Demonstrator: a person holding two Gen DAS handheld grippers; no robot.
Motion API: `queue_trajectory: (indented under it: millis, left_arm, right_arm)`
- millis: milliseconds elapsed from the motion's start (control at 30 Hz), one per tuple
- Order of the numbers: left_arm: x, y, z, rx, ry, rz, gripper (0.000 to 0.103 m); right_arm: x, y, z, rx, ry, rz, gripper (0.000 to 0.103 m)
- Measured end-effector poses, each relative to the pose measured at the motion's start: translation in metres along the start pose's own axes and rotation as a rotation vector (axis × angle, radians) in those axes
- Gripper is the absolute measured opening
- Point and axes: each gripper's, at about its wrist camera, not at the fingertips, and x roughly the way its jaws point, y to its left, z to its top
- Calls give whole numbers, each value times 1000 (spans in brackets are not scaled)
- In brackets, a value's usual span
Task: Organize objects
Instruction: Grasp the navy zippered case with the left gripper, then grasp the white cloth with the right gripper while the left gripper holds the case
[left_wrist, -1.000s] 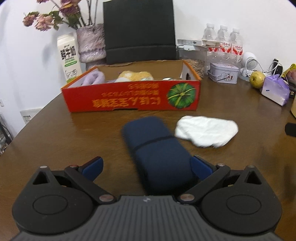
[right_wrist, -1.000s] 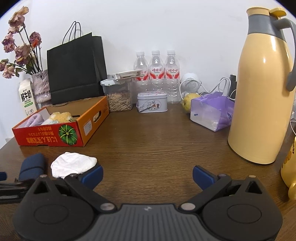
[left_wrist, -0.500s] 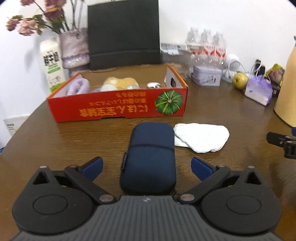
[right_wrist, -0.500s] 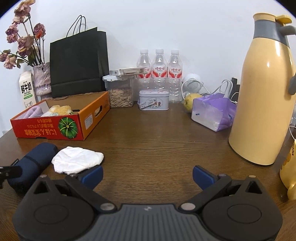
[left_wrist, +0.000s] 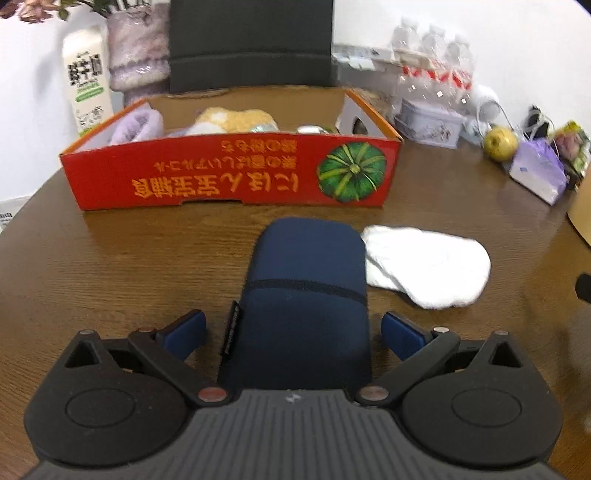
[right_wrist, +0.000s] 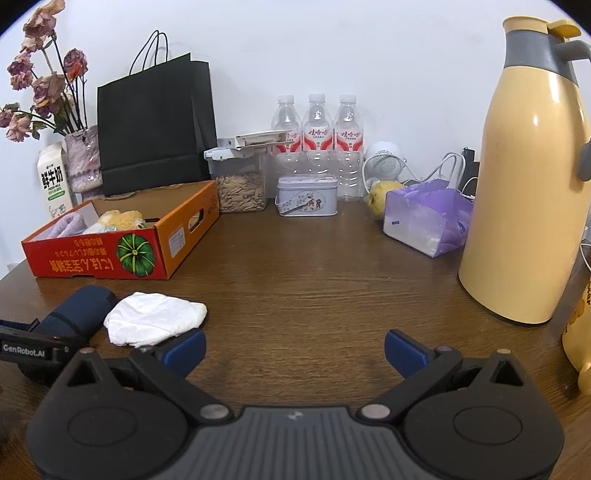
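A dark blue pouch (left_wrist: 304, 291) lies on the wooden table between the open fingers of my left gripper (left_wrist: 293, 334); the pads stand apart from its sides. It also shows in the right wrist view (right_wrist: 75, 314). A crumpled white cloth (left_wrist: 424, 269) lies just right of the pouch, and shows in the right wrist view (right_wrist: 155, 317). A red and orange cardboard box (left_wrist: 229, 177) with soft items inside stands beyond them. My right gripper (right_wrist: 295, 349) is open and empty over bare table.
A tall yellow thermos (right_wrist: 524, 184) stands at the right. A purple tissue pack (right_wrist: 424, 221), tin (right_wrist: 306, 199), water bottles (right_wrist: 317, 147), seed container (right_wrist: 240, 188), black bag (right_wrist: 155, 129), milk carton (left_wrist: 86, 79) and flower vase (left_wrist: 136, 59) line the back.
My left gripper has moved forward around the pouch, which has settled flat on the table. The right gripper has barely moved.
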Motion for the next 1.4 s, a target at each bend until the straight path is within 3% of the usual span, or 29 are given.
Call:
queue_trajectory:
  millis: [67,133,233,433,933,1400]
  left_arm:
    - [-1,1,-1,-9,-24,-3,94]
    - [-6,1,-3,2,-55,-30,70]
    - [-11,4,-5,2,-75,-61,65]
    - [-31,20,-13,43,-130,-40,64]
    - [-62,131,-25,3,-233,78,64]
    - [-66,153,-26,15,-249,31,64]
  right_arm:
    - [2,0,0,-1,6,-4,103]
    - [4,1,-1,-2,12,-9,103]
    - [9,3,-3,-7,25,-16,103]
    - [16,3,-9,-14,50,-30,103]
    - [15,28,-14,-68,28,-10,103]
    - [28,110,-5,-111,42,43,103]
